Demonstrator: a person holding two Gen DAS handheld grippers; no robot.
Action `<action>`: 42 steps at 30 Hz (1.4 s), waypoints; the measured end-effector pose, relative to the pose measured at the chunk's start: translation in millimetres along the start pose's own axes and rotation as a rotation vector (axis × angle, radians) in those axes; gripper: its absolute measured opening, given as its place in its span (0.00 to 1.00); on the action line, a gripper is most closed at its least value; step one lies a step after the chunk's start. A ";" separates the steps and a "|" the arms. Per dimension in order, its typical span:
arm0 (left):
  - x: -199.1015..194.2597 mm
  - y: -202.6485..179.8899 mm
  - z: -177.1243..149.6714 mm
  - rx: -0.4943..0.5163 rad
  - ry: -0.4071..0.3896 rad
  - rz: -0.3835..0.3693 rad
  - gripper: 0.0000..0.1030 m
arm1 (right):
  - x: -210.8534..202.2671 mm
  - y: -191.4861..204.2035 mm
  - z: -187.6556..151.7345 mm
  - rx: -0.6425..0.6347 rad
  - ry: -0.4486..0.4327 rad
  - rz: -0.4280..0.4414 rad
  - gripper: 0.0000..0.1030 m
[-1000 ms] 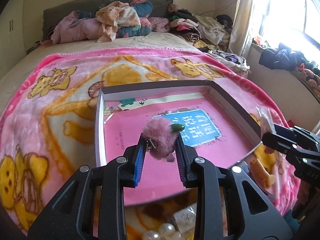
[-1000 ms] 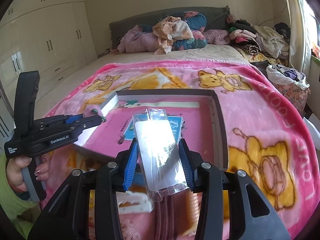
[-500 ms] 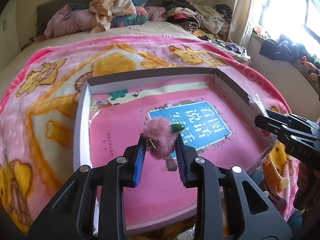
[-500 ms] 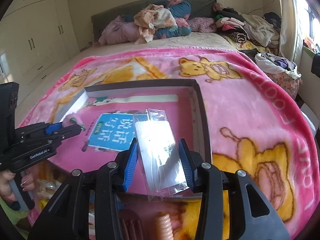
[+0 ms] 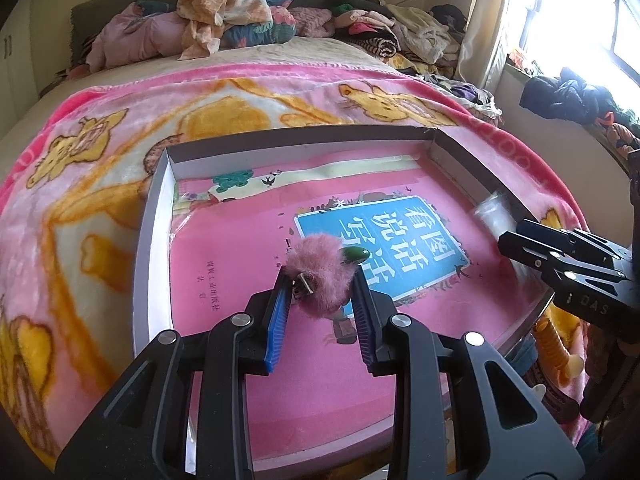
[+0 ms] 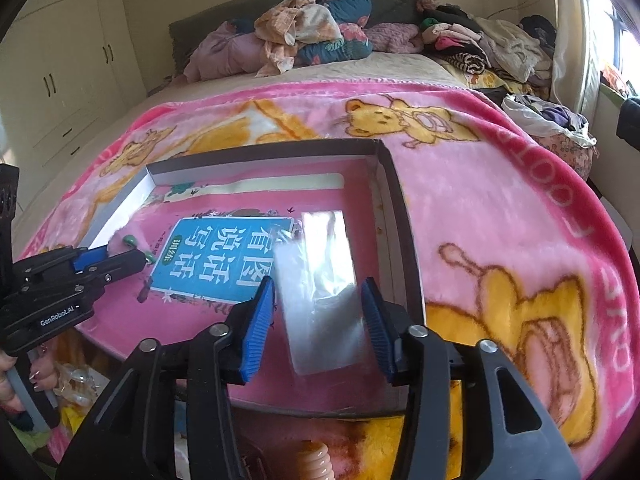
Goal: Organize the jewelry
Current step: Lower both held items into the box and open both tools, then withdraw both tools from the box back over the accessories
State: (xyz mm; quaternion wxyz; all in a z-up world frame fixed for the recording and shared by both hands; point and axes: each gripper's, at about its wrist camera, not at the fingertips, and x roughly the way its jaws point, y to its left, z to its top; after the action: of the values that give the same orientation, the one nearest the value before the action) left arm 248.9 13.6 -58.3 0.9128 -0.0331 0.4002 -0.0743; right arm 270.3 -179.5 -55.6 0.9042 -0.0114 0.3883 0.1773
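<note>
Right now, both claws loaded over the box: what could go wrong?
1. The right claw looks open around the clear plastic bag; the blue pads stand apart from its edges, so the bag may slip or land askew.
2. The fluffy pink pom-pom clip is soft; the left claw could lose it or snag the fur on release.
3. The shallow grey cardboard box overhangs the pink blanket's near edge, so pressing there might tip it.
</note>
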 end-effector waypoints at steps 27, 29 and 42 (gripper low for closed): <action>-63.2 -15.1 -12.8 0.016 -0.144 0.000 0.81 | -99.2 16.2 -29.3 0.011 -0.193 -0.019 0.86; -67.4 -15.8 -14.7 0.017 -0.154 0.001 0.85 | -104.5 16.6 -32.6 0.016 -0.201 -0.019 0.87; -109.2 -18.7 -30.1 0.027 -0.273 0.009 0.89 | -145.6 29.8 -58.6 0.005 -0.283 -0.022 0.92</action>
State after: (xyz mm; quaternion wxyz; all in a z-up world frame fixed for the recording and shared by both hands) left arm 151.8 12.8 2.9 0.9594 -0.0289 0.2714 -0.0705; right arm 127.0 -206.3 9.8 0.9519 0.0119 0.2573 0.1661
